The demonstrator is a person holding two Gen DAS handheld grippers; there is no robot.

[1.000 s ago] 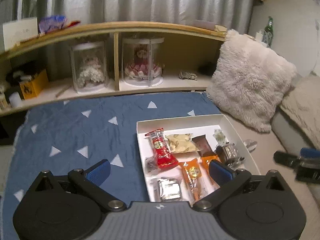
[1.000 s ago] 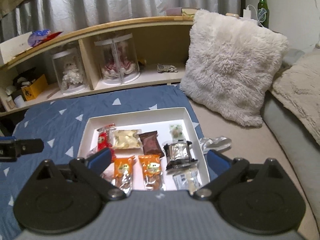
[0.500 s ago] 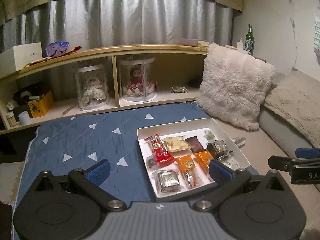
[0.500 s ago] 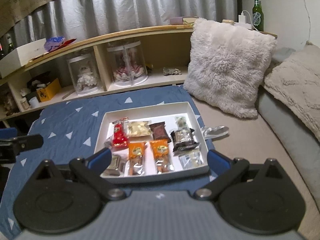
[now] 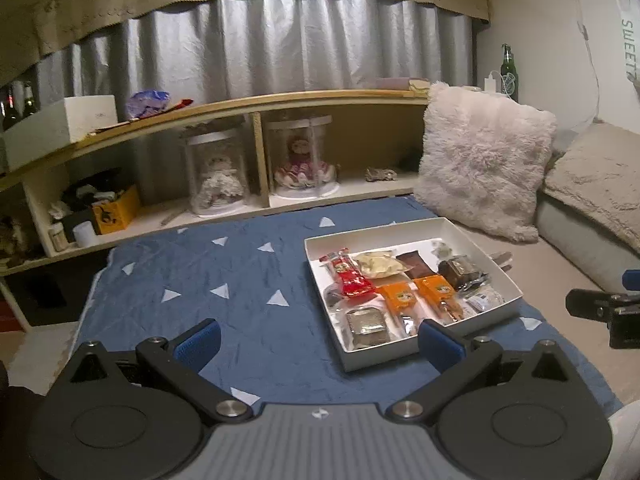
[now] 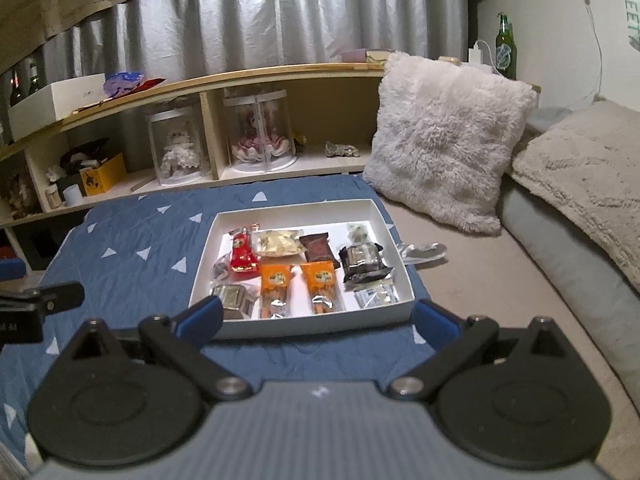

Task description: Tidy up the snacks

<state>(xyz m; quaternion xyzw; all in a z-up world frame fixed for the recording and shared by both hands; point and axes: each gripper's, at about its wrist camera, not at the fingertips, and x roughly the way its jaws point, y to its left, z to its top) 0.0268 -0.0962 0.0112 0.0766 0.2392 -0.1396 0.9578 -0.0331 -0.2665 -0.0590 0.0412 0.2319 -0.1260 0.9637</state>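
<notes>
A white box (image 5: 514, 286) (image 6: 294, 210) sits on a blue triangle-patterned cloth (image 5: 224, 280) (image 6: 132, 248) and holds several wrapped snacks: a red pack (image 5: 350, 276) (image 6: 242, 254), two orange packs (image 5: 400, 298) (image 6: 274, 280), a pale pack (image 6: 278, 242), brown ones and silver ones. A silver wrapper (image 6: 424, 250) lies outside the box to its right. My left gripper (image 5: 318, 342) is open and empty, held back from the box's near left corner. My right gripper (image 6: 318, 318) is open and empty, in front of the box's near edge.
A wooden shelf (image 5: 256, 100) runs along the back with two doll cases (image 5: 298, 156), a yellow box (image 5: 118, 208) and a white box (image 5: 60, 126). A fluffy pillow (image 6: 448, 152) and a beige cushion (image 6: 584, 176) lie to the right. A green bottle (image 6: 504, 46) stands behind.
Both grippers have pulled back and up from the box, so it looks smaller and farther. Both stay open and empty. The snacks have not moved.
</notes>
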